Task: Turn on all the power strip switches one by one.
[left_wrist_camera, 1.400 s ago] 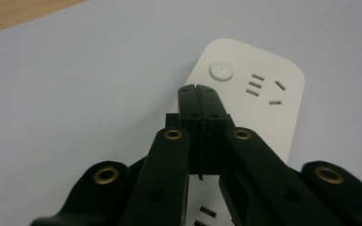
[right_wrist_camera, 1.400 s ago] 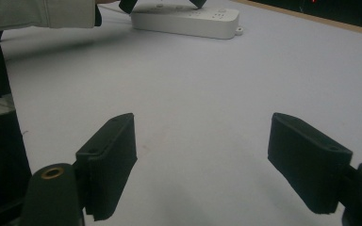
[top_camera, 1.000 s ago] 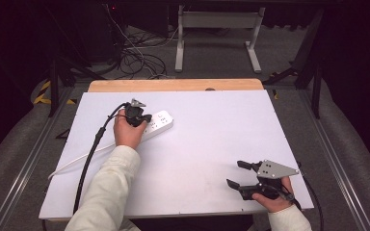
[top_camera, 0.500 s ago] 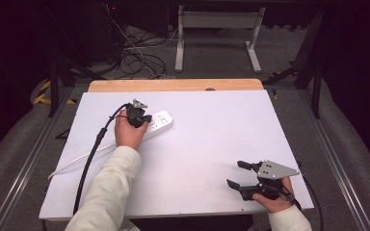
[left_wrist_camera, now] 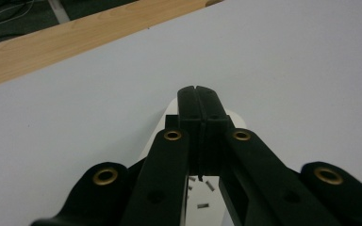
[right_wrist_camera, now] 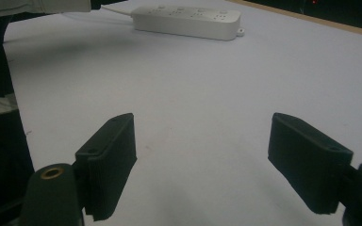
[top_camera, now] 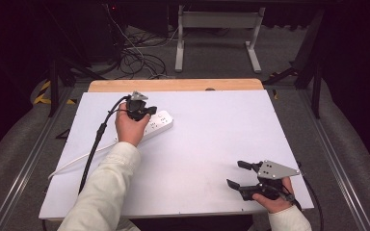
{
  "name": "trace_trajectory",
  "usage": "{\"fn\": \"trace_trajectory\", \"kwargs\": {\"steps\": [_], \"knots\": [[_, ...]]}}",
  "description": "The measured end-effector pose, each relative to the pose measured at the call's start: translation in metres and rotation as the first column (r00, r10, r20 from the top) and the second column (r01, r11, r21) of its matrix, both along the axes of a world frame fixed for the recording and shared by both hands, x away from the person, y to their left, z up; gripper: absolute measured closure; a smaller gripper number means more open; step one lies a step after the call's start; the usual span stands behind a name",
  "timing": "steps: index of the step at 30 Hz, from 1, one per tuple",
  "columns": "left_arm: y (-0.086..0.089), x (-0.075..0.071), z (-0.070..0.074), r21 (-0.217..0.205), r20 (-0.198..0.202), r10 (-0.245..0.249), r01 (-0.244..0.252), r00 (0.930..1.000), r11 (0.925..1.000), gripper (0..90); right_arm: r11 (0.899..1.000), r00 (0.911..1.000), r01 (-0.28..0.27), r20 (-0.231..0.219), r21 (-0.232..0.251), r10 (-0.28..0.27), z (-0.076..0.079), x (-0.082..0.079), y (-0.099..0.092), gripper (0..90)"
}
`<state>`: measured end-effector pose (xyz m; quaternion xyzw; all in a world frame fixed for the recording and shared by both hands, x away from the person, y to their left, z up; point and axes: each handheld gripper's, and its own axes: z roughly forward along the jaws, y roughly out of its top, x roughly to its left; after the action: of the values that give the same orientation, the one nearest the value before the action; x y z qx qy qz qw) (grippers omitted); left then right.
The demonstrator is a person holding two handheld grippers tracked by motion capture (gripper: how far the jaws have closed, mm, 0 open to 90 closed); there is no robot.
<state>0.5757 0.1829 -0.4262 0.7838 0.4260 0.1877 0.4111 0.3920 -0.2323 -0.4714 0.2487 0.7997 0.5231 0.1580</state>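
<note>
Over the white power strip (top_camera: 156, 123), the left gripper (left_wrist_camera: 199, 94) is hovering with jaws pressed together, empty; descending off-centre risks shoving it. The right gripper (top_camera: 238, 174) is resting wide-jawed.

Light: bright, even overhead light on the white table (top_camera: 207, 144); surroundings dark.
Shadows: soft, faint (darkest at lower left of the right gripper view).
Glare: none strong.
Blur: jaw bases soft at the bottom of both gripper views.
Distortion: slight at edges.
</note>
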Motion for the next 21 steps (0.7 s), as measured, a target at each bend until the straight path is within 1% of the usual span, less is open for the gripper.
{"fn": "trace_trajectory", "kwargs": {"steps": [1,2,5,7,8,9,10,12,14,15,16,17,20,21], "knots": [[-0.002,0.001,-0.001,0.002,0.002,-0.003,0.003,1.0000,1.0000,89.8,1.000,1.0000,0.001,-0.002,0.003,-0.001,0.000,0.000,0.000,24.5],[-0.004,0.003,-0.002,0.006,-0.005,-0.008,0.008,1.0000,0.9999,89.8,1.000,1.0000,0.001,-0.002,0.004,-0.001,0.000,0.000,0.000,24.5],[-0.008,0.009,-0.009,0.034,-0.012,-0.010,0.011,0.9999,0.9994,89.8,1.000,1.0000,0.001,-0.003,0.001,-0.001,0.000,0.001,0.000,24.5],[-0.010,0.012,-0.015,0.039,-0.031,-0.002,0.003,0.9995,0.9992,89.8,1.000,1.0000,0.000,-0.004,0.004,0.000,0.000,0.001,-0.001,24.4],[-0.010,0.014,-0.018,0.055,-0.029,0.002,-0.001,0.9996,0.9985,89.8,1.000,1.0000,0.000,-0.005,0.005,0.000,0.000,0.001,-0.001,24.5],[-0.010,0.015,-0.021,0.053,-0.039,0.001,0.001,0.9992,0.9986,89.8,1.000,1.0000,-0.001,-0.007,0.006,0.001,0.000,0.001,-0.001,24.5],[-0.010,0.017,-0.023,0.063,-0.040,0.005,-0.002,0.9992,0.9980,89.8,1.000,1.0000,-0.001,-0.007,0.007,0.001,0.000,0.001,-0.001,24.4],[-0.010,0.019,-0.027,0.061,-0.045,0.008,-0.005,0.9990,0.9981,89.8,1.000,1.0000,-0.001,-0.006,0.007,0.001,-0.001,0.001,-0.002,24.5],[-0.010,0.022,-0.030,0.043,-0.044,0.014,-0.013,0.9989,0.9990,89.8,1.000,1.0000,-0.001,-0.008,0.009,0.001,-0.001,0.001,-0.002,24.4],[-0.010,0.023,-0.031,0.053,-0.039,0.014,-0.012,0.9991,0.9985,89.8,1.000,1.0000,0.000,-0.009,0.007,0.000,-0.001,0.001,-0.002,24.4],[-0.011,0.024,-0.033,0.050,-0.045,0.011,-0.009,0.9989,0.9987,89.8,1.000,1.0000,0.000,-0.010,0.007,0.000,-0.001,0.001,-0.002,24.4],[-0.011,0.024,-0.034,0.052,-0.058,0.019,-0.016,0.9981,0.9985,89.8,1.000,1.0000,0.000,-0.010,0.007,0.000,-0.001,0.002,-0.002,24.4],[-0.013,0.026,-0.034,0.046,-0.054,0.017,-0.014,0.9984,0.9989,89.7,1.000,0.9999,0.001,-0.011,0.010,-0.001,-0.001,0.002,-0.003,24.4],[-0.014,0.026,-0.034,0.054,-0.060,0.018,-0.015,0.9980,0.9984,89.7,1.000,0.9999,0.001,-0.012,0.010,-0.001,-0.001,0.002,-0.003,24.4]]}}
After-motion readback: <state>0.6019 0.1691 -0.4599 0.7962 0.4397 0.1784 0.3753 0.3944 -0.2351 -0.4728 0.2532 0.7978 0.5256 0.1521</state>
